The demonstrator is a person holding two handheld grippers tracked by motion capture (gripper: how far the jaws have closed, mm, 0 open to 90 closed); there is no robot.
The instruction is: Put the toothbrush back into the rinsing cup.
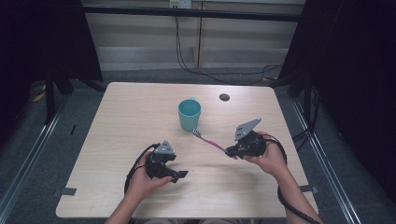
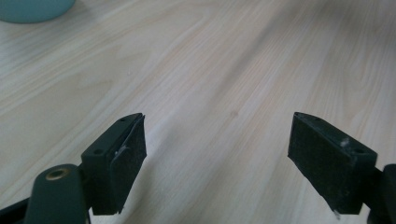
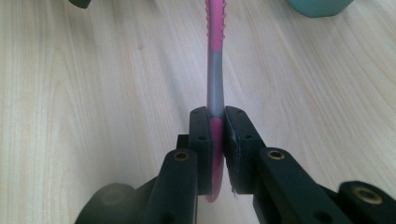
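Clamping a pink-and-grey toothbrush (image 3: 214,70), the right gripper (image 3: 217,135) holds its handle.

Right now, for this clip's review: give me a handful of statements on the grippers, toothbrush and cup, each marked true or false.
1. The right gripper is shut on the pink toothbrush. True.
2. The toothbrush stands inside the teal cup. False: it is outside the cup, held by its handle end, with the bristle end pointing toward the cup's base.
3. The left gripper has nothing between its jaws. True: bare wooden table shows between them.
4. The cup lies tipped on its side. False: it stands upright, opening upward.
5. The left gripper holds the cup. False: it is apart from the cup, nearer the person.
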